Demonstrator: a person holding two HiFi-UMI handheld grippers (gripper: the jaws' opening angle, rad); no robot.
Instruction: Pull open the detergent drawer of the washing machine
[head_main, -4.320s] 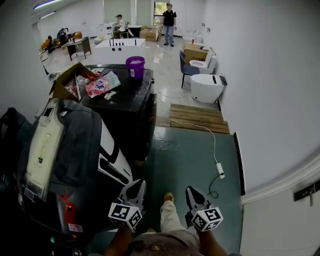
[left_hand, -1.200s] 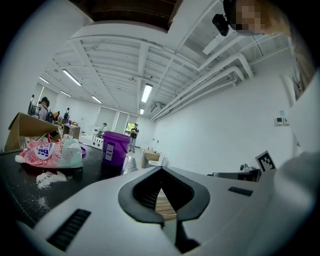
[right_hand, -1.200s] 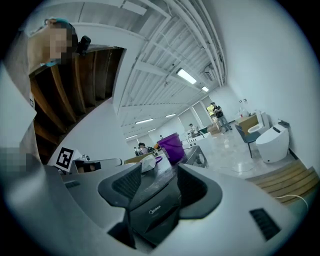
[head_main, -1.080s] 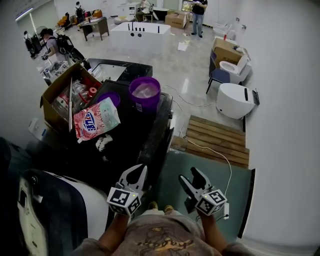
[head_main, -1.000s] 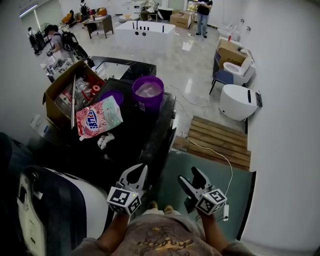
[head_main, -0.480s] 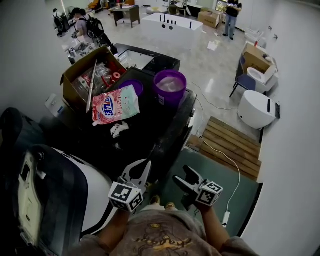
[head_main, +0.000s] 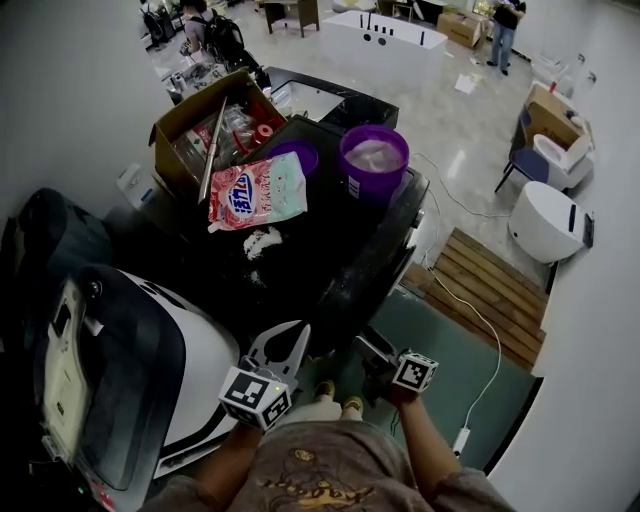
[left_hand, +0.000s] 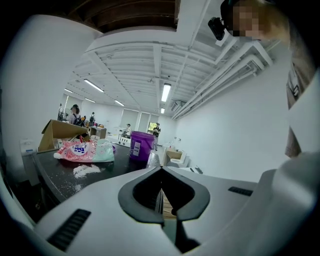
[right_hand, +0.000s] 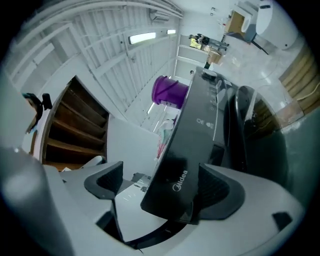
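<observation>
The black washing machine (head_main: 330, 250) stands just ahead of me, its front facing my grippers. In the right gripper view its glossy black drawer front (right_hand: 185, 165), with a logo on it, sits between the jaws. My right gripper (right_hand: 162, 184) has just been opening and stands open wide; the right pad (right_hand: 220, 187) is close beside the panel and the left pad is well clear of it. In the head view the right gripper (head_main: 372, 350) is low against the machine's front. My left gripper (head_main: 298, 335) is shut and empty, its jaws meeting tip to tip (left_hand: 161, 172), level with the machine's top.
On the black machine stand a purple bucket (head_main: 373, 160), a pink detergent bag (head_main: 257, 192), spilled powder (head_main: 263, 243) and a cardboard box (head_main: 205, 125). A white machine (head_main: 200, 370) is at my left. A wooden pallet (head_main: 490, 290) and a cable (head_main: 462, 438) lie on the right.
My right gripper has dropped, rolled and moved in against the black machine's front, its jaws wider. The left gripper has edged forward. The view has swung so the machine sits more central.
</observation>
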